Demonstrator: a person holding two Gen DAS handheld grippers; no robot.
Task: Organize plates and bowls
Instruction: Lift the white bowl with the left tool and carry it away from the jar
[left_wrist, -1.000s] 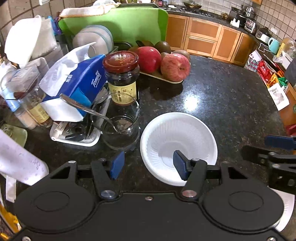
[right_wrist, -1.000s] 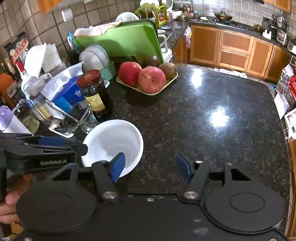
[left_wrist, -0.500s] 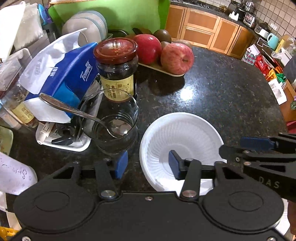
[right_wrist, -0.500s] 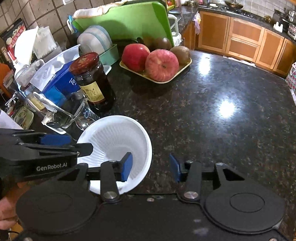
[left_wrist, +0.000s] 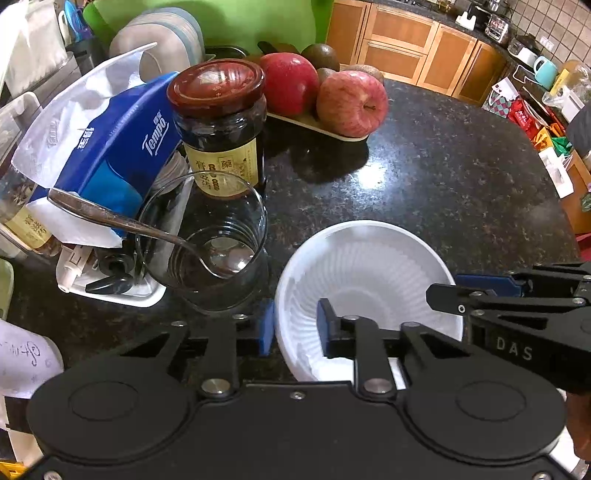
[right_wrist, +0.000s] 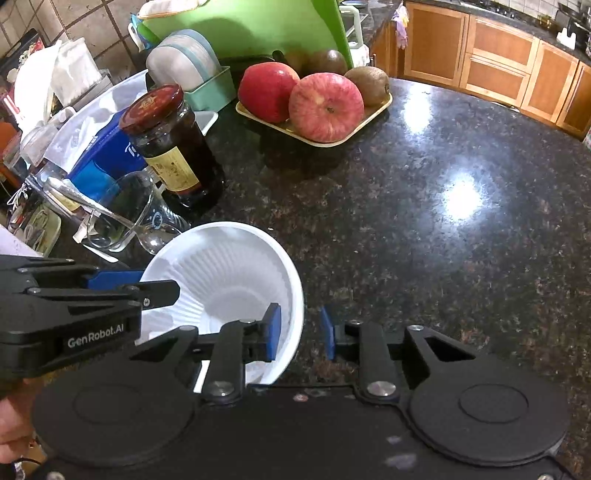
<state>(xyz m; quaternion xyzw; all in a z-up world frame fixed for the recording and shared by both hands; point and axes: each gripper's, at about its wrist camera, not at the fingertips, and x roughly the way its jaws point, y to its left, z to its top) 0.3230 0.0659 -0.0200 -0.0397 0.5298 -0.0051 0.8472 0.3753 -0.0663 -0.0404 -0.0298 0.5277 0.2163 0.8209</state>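
So in the left wrist view, the left tool (left_wrist: 295, 328) has just been closing and straddles the white bowl (left_wrist: 369, 280)'s near rim; pads look touching, hard to tell. Bowl sits on the dark surface (left_wrist: 443, 177) beside a glass (left_wrist: 207, 251). Right wrist view: right tool (right_wrist: 300, 332), also just closing, straddles the opposite rim.

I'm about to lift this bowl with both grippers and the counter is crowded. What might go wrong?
1. Both grippers, left and right, straddle opposite sides of the thin white bowl's rim, jaws just closing; uneven pulls may bend it or let it slip.
2. The glass with a spoon stands right beside the left gripper; a sideways move could tip it.
3. The jar close behind could be knocked too.
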